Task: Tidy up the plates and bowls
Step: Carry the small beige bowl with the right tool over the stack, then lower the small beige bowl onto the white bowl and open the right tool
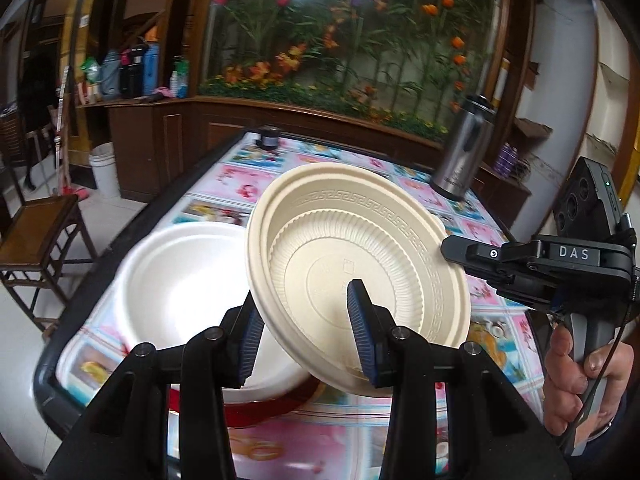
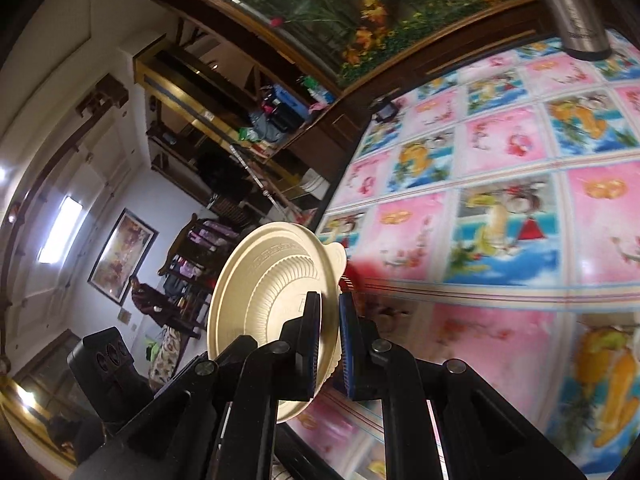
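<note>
A cream ribbed plate (image 1: 352, 256) with a key-pattern rim is held tilted above the table. My right gripper (image 1: 450, 246) pinches its right rim; in the right wrist view it (image 2: 330, 320) is shut on the same plate (image 2: 264, 300). My left gripper (image 1: 306, 320) is open, one finger behind the plate's lower rim and one in front, not pressing it. A white bowl (image 1: 180, 280) sits on a red dish (image 1: 264, 412) on the table, below left of the plate.
The table (image 1: 224, 184) has a pink and blue picture cloth. A steel flask (image 1: 464, 148) stands at its far right and a small dark jar (image 1: 270, 136) at the far edge. A wooden chair (image 1: 40, 236) stands left of the table.
</note>
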